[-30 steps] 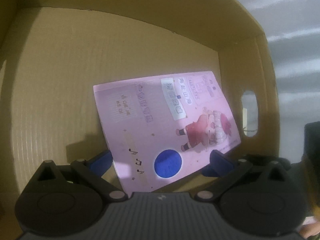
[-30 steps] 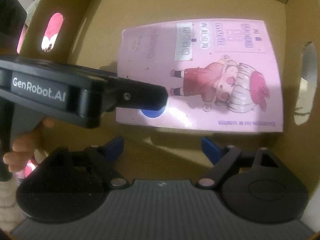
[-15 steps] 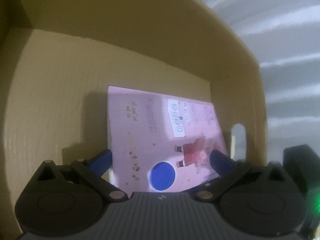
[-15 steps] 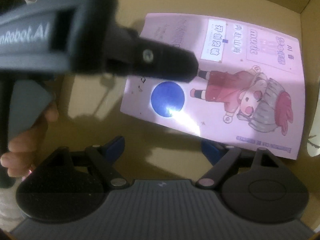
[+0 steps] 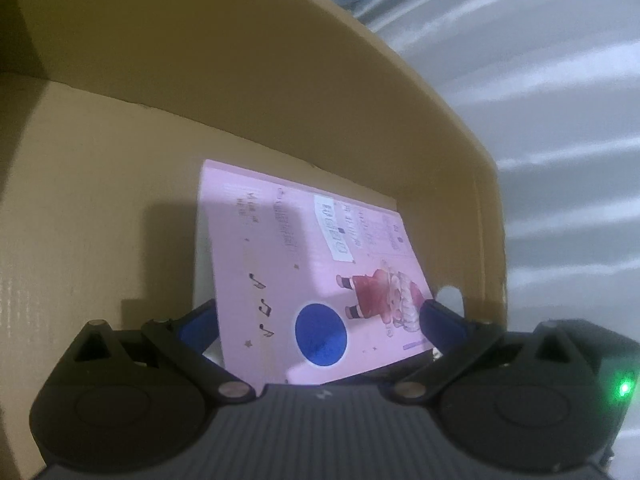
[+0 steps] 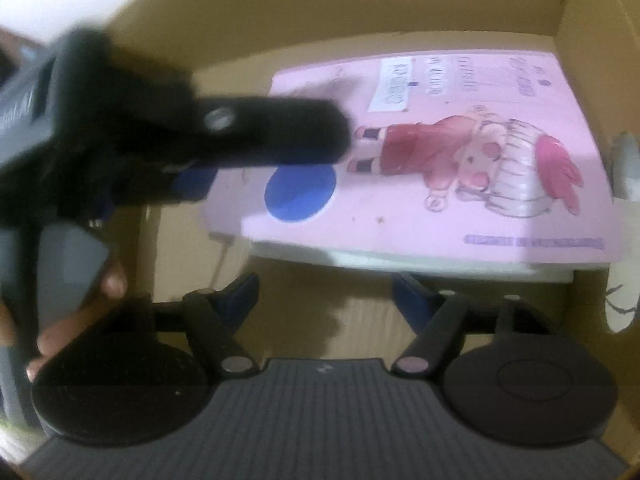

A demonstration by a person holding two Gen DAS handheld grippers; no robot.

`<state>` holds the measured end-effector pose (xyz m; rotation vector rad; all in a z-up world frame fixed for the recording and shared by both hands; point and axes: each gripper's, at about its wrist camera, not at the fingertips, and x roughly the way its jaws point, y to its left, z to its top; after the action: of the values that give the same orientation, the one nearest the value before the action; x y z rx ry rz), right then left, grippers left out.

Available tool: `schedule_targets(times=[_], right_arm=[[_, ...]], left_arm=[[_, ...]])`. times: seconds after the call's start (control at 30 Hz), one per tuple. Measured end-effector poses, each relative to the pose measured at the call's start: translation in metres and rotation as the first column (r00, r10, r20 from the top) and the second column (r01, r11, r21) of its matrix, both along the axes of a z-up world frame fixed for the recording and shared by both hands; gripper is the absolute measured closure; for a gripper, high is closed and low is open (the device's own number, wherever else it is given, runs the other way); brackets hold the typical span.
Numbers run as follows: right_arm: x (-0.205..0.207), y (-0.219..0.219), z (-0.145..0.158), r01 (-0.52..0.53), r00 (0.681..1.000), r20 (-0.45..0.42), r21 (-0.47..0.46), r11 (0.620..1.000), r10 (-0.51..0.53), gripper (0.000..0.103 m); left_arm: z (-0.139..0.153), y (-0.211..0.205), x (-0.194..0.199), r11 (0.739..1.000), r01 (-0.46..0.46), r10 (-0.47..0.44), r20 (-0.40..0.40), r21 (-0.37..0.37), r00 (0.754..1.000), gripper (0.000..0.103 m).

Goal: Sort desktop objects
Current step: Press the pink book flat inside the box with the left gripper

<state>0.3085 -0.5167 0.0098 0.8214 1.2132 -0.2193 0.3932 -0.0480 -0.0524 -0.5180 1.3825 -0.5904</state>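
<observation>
A pink picture book (image 5: 300,260) with a blue dot lies tilted inside a cardboard box (image 5: 240,80), its near edge lifted so white pages show (image 6: 400,260). My left gripper (image 5: 320,312) stands wide open around the book's near corner. One blue pad sits under the left edge and the other over the right edge. From the right wrist, that gripper's black finger (image 6: 280,136) reaches in from the left over the book (image 6: 400,216). My right gripper (image 6: 324,288) is closing, with only the box floor between its pads, just short of the book.
The box walls (image 6: 360,0) close in on all sides, with a handle hole (image 5: 448,296) on the right wall. A person's hand (image 6: 112,284) holds the left gripper's handle. A black device with a green light (image 5: 580,360) sits at the right. Pale cloth (image 5: 560,120) lies outside the box.
The book's near edge has come up off the box floor, showing white pages. The left gripper has risen and tipped less steeply. The right gripper's jaws have narrowed.
</observation>
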Motion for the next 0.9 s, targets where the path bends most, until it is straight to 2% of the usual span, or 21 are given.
schedule_targets(times=[0.33, 0.7, 0.83, 0.9], right_arm=[[-0.019, -0.015, 0.016, 0.13, 0.99, 0.05, 0.02, 0.991, -0.131, 0.04], [-0.044, -0.011, 0.037, 0.184, 0.98, 0.073, 0.036, 0.982, -0.186, 0.043], [-0.056, -0.008, 0.051, 0.2, 0.976, 0.084, 0.008, 0.98, -0.2, 0.042], [-0.063, -0.004, 0.062, 0.205, 0.975, 0.097, -0.031, 0.978, -0.201, 0.037]], left_arm=[[0.005, 0.01, -0.017, 0.998, -0.061, 0.061, 0.004, 0.011, 0.998, 0.0], [0.005, 0.006, -0.033, 0.997, -0.068, 0.068, 0.003, 0.045, 0.998, 0.0], [0.008, 0.007, -0.037, 0.996, -0.064, 0.064, 0.012, 0.061, 0.998, 0.0], [0.01, 0.007, -0.041, 0.996, -0.059, 0.058, 0.022, 0.068, 0.998, 0.0]])
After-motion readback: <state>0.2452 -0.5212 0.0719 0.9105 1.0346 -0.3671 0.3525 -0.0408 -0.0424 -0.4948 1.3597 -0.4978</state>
